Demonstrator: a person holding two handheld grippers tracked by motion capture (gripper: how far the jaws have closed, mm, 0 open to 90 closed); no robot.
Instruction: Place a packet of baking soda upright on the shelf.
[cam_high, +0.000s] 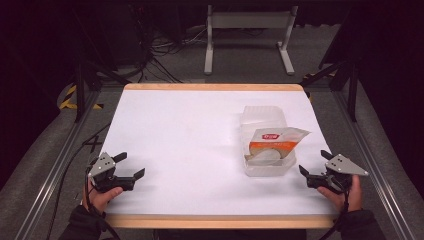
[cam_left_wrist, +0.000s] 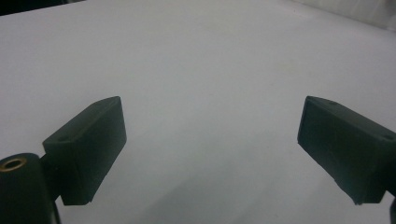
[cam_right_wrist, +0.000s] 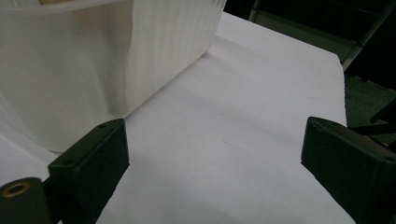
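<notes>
- We see our left claw (cam_high: 131, 165) resting near the front left edge of the white tabletop (cam_high: 190, 145), jaws spread apart with nothing between them.
- Our right claw (cam_high: 313, 165) sits at the front right, jaws likewise apart and empty.
- A clear plastic container (cam_high: 264, 141) stands just left of and beyond the right claw, holding a packaged roll of tape (cam_high: 272, 145).

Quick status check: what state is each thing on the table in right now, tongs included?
Plastic tub: upright, open at the top, its flap folded back behind it.
Packet: inside the tub, one end poking out over the right rim.
Left tongs: open, nothing held, over bare table.
Right tongs: open, nothing held, just right of the tub, not touching it.
</notes>
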